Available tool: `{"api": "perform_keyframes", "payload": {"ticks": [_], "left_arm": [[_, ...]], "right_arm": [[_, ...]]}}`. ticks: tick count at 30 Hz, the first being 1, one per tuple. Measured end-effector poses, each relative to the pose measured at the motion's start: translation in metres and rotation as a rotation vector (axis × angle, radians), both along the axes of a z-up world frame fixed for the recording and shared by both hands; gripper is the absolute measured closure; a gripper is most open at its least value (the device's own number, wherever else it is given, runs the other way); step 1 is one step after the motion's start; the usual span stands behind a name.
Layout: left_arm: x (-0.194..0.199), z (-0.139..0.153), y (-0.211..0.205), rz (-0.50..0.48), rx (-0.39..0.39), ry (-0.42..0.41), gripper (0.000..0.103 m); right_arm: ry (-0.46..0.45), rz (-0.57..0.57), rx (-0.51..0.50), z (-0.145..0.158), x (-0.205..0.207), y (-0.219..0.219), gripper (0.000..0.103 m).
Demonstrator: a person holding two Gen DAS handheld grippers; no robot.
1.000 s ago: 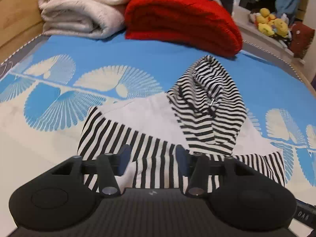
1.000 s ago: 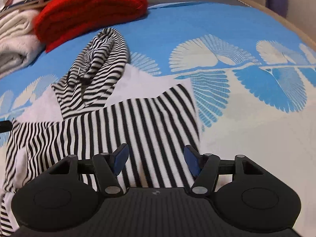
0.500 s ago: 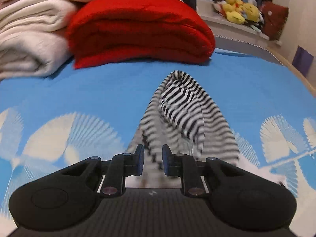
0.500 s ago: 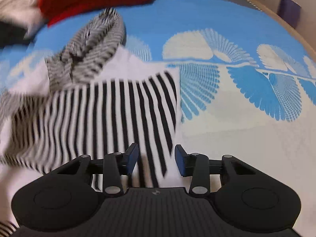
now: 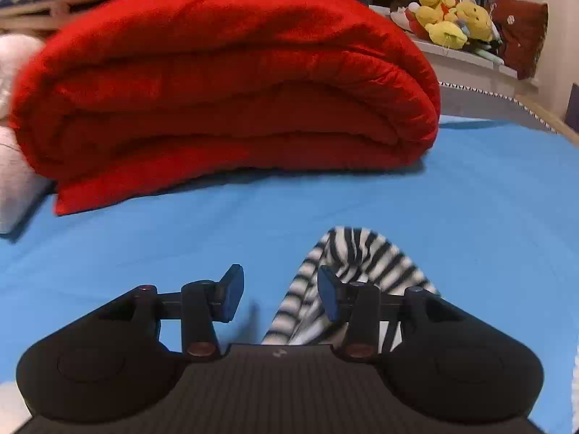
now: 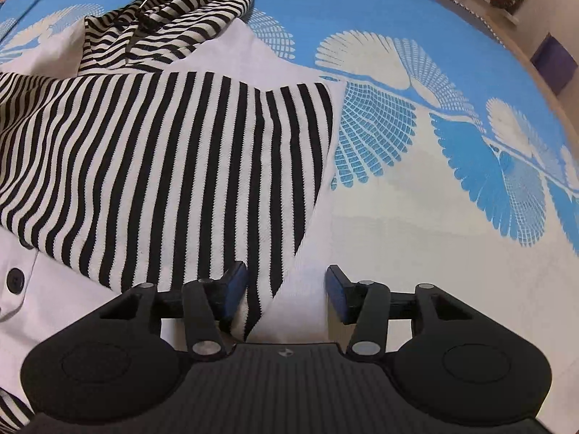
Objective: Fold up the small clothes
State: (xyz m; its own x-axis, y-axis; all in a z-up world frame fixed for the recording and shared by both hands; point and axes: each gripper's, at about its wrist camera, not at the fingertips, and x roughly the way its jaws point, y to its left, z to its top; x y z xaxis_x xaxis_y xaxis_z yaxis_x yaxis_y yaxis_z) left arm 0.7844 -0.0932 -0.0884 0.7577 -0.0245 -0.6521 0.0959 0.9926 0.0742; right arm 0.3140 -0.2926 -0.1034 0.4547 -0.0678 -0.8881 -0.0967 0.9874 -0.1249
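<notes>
A small black-and-white striped hooded garment (image 6: 173, 166) lies on the blue patterned bed cover, with a white panel and a black button (image 6: 15, 280) at the left. Its hood (image 6: 181, 11) points away at the top. My right gripper (image 6: 286, 296) is open, low over the garment's near right corner, with the striped edge between its fingers. In the left wrist view the hood's tip (image 5: 358, 256) lies just past the right finger of my left gripper (image 5: 280, 294), which is open and empty over the blue cover.
A thick folded red blanket (image 5: 224, 86) lies close ahead of the left gripper, with a white blanket (image 5: 14, 173) at its left. Yellow plush toys (image 5: 452, 18) sit on a ledge beyond. The bed cover (image 6: 452, 217) spreads to the right of the garment.
My left gripper moved forward past the hood towards the red blanket and opened wider. My right gripper moved closer to the garment's right corner and opened wider.
</notes>
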Motion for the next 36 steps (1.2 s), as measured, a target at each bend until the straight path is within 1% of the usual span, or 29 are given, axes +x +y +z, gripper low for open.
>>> {"api": "perform_keyframes", "payload": {"ticks": [2, 4, 5, 7, 9, 11, 13, 14, 15, 16, 17, 18, 20, 21, 23, 25, 26, 28, 29, 30, 31, 32, 34, 35, 36], "left_arm": [[0.012, -0.009, -0.002, 0.001, -0.01, 0.021, 0.053], [0.029, -0.022, -0.008, 0.029, 0.043, 0.081, 0.055], [0.032, -0.025, -0.009, 0.03, 0.056, 0.095, 0.059], [0.036, -0.025, -0.013, -0.031, 0.062, 0.108, 0.101], [0.03, -0.019, -0.016, -0.084, 0.087, 0.106, 0.102], [0.018, -0.008, -0.015, -0.105, 0.108, 0.095, 0.102], [-0.008, 0.015, -0.012, -0.149, 0.102, 0.057, 0.102], [-0.022, 0.025, -0.013, -0.176, 0.117, 0.028, 0.102], [-0.046, 0.041, -0.012, -0.211, 0.122, -0.013, 0.102], [-0.069, 0.055, -0.009, -0.245, 0.11, -0.045, 0.102], [-0.098, 0.07, -0.006, -0.285, 0.109, -0.085, 0.102], [-0.133, 0.084, -0.002, -0.325, 0.112, -0.127, 0.102], [-0.203, 0.105, 0.008, -0.394, 0.095, -0.174, 0.102], [-0.245, 0.114, 0.014, -0.428, 0.097, -0.206, 0.102], [-0.328, 0.122, 0.023, -0.502, 0.086, -0.226, 0.102], [-0.399, 0.116, 0.028, -0.553, 0.1, -0.22, 0.102], [-0.438, 0.109, 0.032, -0.587, 0.116, -0.191, 0.102], [-0.49, 0.089, 0.037, -0.599, 0.131, -0.109, 0.1], [-0.509, 0.08, 0.042, -0.586, 0.117, -0.053, 0.098], [-0.522, 0.072, 0.048, -0.56, 0.085, 0.001, 0.096], [-0.528, 0.067, 0.052, -0.531, 0.063, 0.028, 0.094], [-0.528, 0.065, 0.055, -0.489, 0.05, 0.044, 0.088], [-0.515, 0.064, 0.057, -0.4, 0.025, 0.048, 0.052], [-0.508, 0.064, 0.06, -0.348, 0.002, 0.052, 0.05], [-0.495, 0.062, 0.066, -0.271, -0.047, 0.075, 0.05]], "right_arm": [[-0.003, 0.003, -0.007, -0.001, 0.0, 0.0, 0.053], [-0.002, 0.0, -0.01, -0.001, 0.001, 0.001, 0.053], [-0.002, 0.0, -0.014, -0.001, 0.002, 0.001, 0.053], [-0.003, 0.005, -0.023, -0.002, 0.002, 0.003, 0.053], [-0.002, 0.004, -0.023, -0.001, 0.002, 0.003, 0.053], [0.002, -0.002, -0.015, 0.001, 0.002, 0.002, 0.053], [0.001, -0.008, 0.005, 0.005, 0.003, 0.0, 0.053], [-0.004, -0.012, 0.02, 0.01, 0.003, -0.001, 0.054], [-0.017, -0.02, 0.034, 0.015, 0.004, -0.002, 0.054], [-0.031, -0.029, 0.045, 0.02, 0.005, -0.004, 0.054], [-0.051, -0.043, 0.062, 0.028, 0.005, -0.007, 0.054], [-0.07, -0.058, 0.082, 0.035, 0.006, -0.009, 0.054], [-0.117, -0.103, 0.139, 0.05, 0.006, -0.017, 0.054], [-0.143, -0.131, 0.172, 0.058, 0.006, -0.022, 0.055], [-0.192, -0.176, 0.234, 0.072, 0.004, -0.03, 0.057], [-0.242, -0.226, 0.292, 0.083, 0.001, -0.038, 0.058], [-0.269, -0.247, 0.321, 0.086, -0.001, -0.042, 0.058], [-0.287, -0.282, 0.372, 0.089, -0.002, -0.046, 0.058], [-0.287, -0.298, 0.406, 0.089, -0.002, -0.047, 0.058], [-0.289, -0.303, 0.438, 0.089, -0.002, -0.048, 0.058], [-0.286, -0.295, 0.467, 0.088, -0.001, -0.046, 0.057], [-0.274, -0.279, 0.492, 0.086, 0.001, -0.043, 0.057], [-0.244, -0.248, 0.545, 0.081, 0.003, -0.036, 0.057], [-0.224, -0.234, 0.567, 0.078, 0.004, -0.031, 0.056], [-0.197, -0.221, 0.592, 0.073, 0.006, -0.027, 0.055]]}}
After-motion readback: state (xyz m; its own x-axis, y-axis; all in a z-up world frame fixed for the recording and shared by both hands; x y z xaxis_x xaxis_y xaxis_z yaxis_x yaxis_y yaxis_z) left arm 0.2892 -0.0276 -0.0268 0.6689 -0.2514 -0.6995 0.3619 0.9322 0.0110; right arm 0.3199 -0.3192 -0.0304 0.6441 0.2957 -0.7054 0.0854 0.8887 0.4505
